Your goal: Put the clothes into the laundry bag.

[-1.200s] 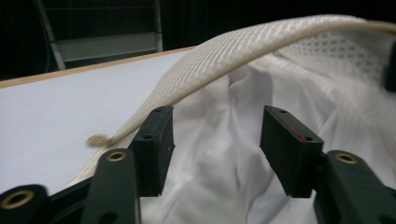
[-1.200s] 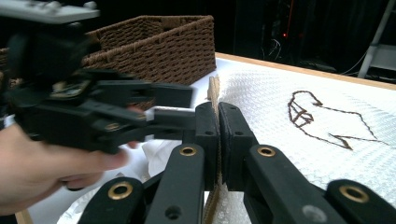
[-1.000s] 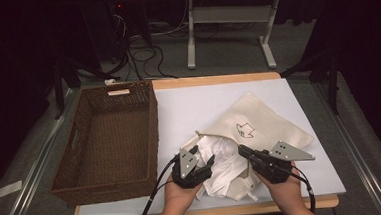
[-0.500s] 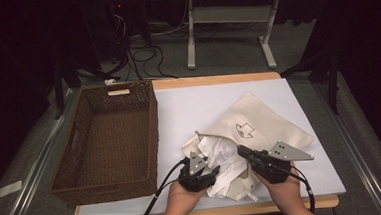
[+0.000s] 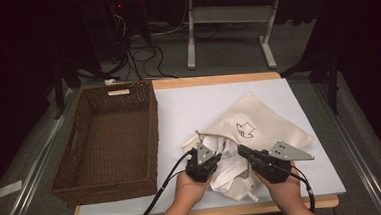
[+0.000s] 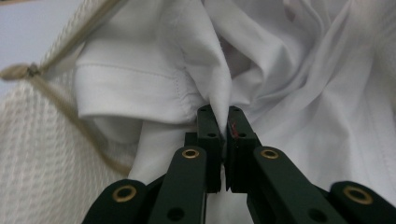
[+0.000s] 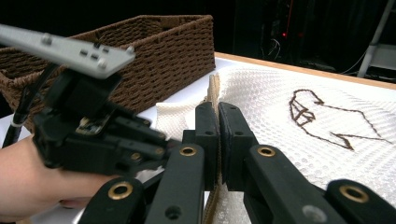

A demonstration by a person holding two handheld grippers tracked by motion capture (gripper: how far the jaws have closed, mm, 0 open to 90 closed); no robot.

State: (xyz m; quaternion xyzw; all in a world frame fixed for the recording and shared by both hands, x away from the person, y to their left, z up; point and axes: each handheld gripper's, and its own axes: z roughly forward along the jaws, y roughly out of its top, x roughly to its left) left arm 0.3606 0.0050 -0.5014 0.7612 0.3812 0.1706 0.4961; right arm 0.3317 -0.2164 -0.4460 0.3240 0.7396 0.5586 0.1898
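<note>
Left gripper dipped, then rose since a second ago — fingers now pinched on white garment at mesh bag mouth, near desk edge. Right gripper fingers clamp bag rim — extraction starting.

white table, wicker basket left, cloth bag right

— What has changed at the table's near edge over the last second?

— The left gripper, first level with the bunched white garment, dipped toward the near edge, then came back up against the mouth of the cream bag.

— And its jaws?

— Clamped on a fold of white cloth. The garment has bunched differently, slightly.
</note>
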